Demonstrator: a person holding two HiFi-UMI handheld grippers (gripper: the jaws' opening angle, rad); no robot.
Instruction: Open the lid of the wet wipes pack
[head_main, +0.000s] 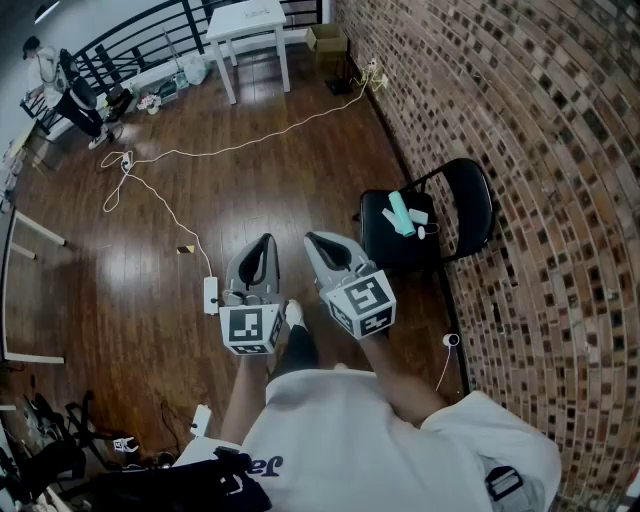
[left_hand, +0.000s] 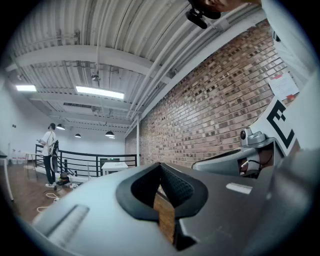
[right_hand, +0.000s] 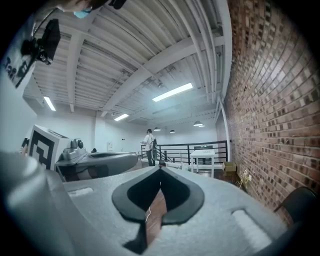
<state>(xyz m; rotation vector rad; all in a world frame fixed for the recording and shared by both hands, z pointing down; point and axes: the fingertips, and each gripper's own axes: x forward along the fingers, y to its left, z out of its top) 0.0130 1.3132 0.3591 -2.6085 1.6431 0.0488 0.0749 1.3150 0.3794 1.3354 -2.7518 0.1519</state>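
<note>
Wipes pack is on the seat of the black chair, right side of the scene, hard against the brick wall. The pack is a mint-green oblong lying flat, long axis running near to far with a slight lean. There's a white patch along its right edge, possibly the lid or possibly a separate item; it's too small in the head view to say. For the same reason I can't tell whether the lid is up or down. A small white object lies just beside the pack, on the nearer right part of the seat.

Your left gripper and right gripper sit side by side in front of your torso, held roughly level and pointing away from you. Both are well apart from the chair, which is farther off and to their right. In the left gripper view the jaws are together, tips meeting, nothing between them. The right gripper view shows the same: jaws closed on nothing, with bare floor visible through the slot behind the tips.

The only container in sight is a cardboard box, far end of the room by the wall, just right of the white table. Its flaps look open; its contents aren't readable from your position.

A white cable runs across the wood floor to a power strip just left of your left gripper. A person stands far left by the railing.
</note>
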